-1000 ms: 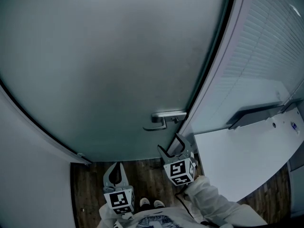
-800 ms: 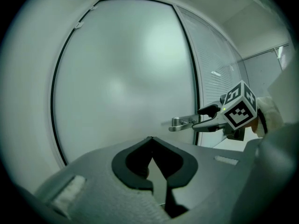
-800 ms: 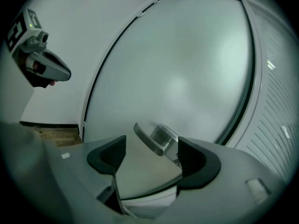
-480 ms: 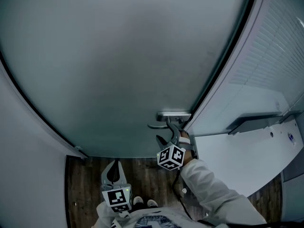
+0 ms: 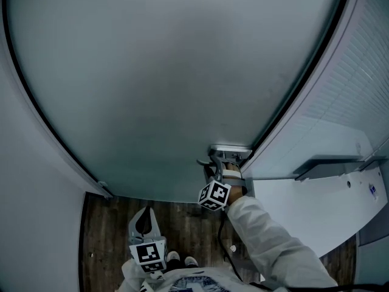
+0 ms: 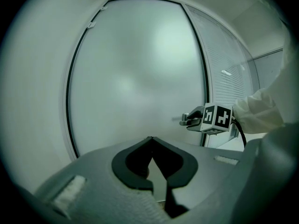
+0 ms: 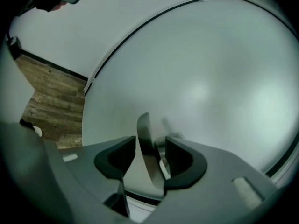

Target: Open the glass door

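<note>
The frosted glass door (image 5: 170, 90) fills the head view, with its metal lever handle (image 5: 226, 150) at the right edge. My right gripper (image 5: 214, 166) is up at the handle. In the right gripper view the lever (image 7: 144, 129) stands between the closing jaws, close to the right pad (image 7: 184, 162) and with a gap to the left pad. My left gripper (image 5: 146, 215) hangs low in front of the door, shut and holding nothing; its tips (image 6: 150, 141) meet. From there the right gripper's marker cube (image 6: 217, 118) shows at the handle (image 6: 183, 119).
A dark seal runs round the door, with a pale wall (image 5: 36, 181) to its left. To the right are a panel with slatted blinds (image 5: 352, 102) and a white ledge (image 5: 304, 205). Below lie the wooden floor (image 5: 109, 224) and the person's shoes (image 5: 179, 261).
My right gripper has risen from below the handle to the lever and rolled over, its jaws now round the lever. The left gripper has stayed low in front of the door.
</note>
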{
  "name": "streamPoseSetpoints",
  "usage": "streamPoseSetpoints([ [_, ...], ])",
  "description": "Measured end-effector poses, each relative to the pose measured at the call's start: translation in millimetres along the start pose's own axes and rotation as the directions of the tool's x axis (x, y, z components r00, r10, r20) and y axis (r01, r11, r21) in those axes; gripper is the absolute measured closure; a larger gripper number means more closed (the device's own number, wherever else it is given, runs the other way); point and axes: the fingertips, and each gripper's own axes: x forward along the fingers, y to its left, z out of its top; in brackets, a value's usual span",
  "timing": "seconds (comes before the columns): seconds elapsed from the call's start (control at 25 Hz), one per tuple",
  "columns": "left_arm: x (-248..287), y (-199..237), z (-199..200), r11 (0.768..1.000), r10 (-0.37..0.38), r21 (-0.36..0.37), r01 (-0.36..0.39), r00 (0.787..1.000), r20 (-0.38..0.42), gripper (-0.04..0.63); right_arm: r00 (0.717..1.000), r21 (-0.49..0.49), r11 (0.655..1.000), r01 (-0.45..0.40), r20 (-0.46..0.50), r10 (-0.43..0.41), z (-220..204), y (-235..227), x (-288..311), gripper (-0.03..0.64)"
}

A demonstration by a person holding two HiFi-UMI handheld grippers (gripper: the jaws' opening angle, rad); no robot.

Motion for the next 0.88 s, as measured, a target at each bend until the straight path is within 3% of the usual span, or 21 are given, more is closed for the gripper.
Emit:
streamPoseSetpoints([
  [0.2, 1.6, 0.0, 0.5, 1.000, 0.010, -0.002, -0.010, 1.000, -0.002, 0.591, 1.000, -0.089, 0.996, 0.016, -0.023, -0.018, 6.1, -0.4, 7.2, 0.480],
  [0.52, 2.4, -3.1, -6.6, 1.000, 0.009, 0.003, -0.008, 1.000, -0.023, 0.591, 0.999, -0.246, 0.968, 0.050, -0.009, -0.054, 6.5, 6.6, 10.7, 0.519],
  [0.88, 14.8, -29.3, -5.9, 0.998, -0.055, 0.033, 0.056, 0.998, -0.038, 0.591, 0.998, -0.296, 0.955, 0.033, -0.047, -0.049, 5.0, 4.3, 12.2, 0.525],
])
